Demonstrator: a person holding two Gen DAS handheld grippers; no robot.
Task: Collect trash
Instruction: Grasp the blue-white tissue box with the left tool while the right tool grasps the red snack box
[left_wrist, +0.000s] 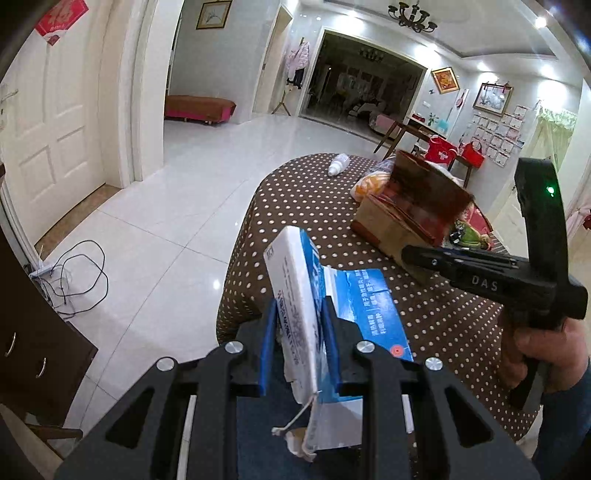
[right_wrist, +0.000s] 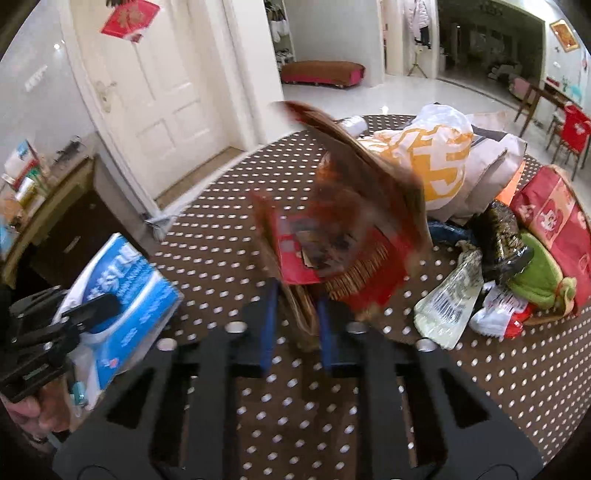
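Observation:
My left gripper (left_wrist: 299, 314) is shut on a torn blue and white carton (left_wrist: 295, 291), held above the edge of the brown polka-dot table (left_wrist: 295, 195). The carton also shows in the right wrist view (right_wrist: 125, 291), at the left, in the left gripper (right_wrist: 86, 308). My right gripper (right_wrist: 295, 310) is shut on the wall of an open brown cardboard box with red print (right_wrist: 332, 236), blurred by motion. In the left wrist view the right gripper (left_wrist: 408, 254) grips that box (left_wrist: 410, 206) at its near side.
On the table lie a white and yellow plastic bag (right_wrist: 436, 162), a clear wrapper (right_wrist: 450, 302), a green item (right_wrist: 543, 273), a red package (right_wrist: 554, 221) and a small white bottle (left_wrist: 338, 164). Cables (left_wrist: 74, 273) lie on the tiled floor by a white door (left_wrist: 48, 122). A dark cabinet (right_wrist: 62, 225) stands at left.

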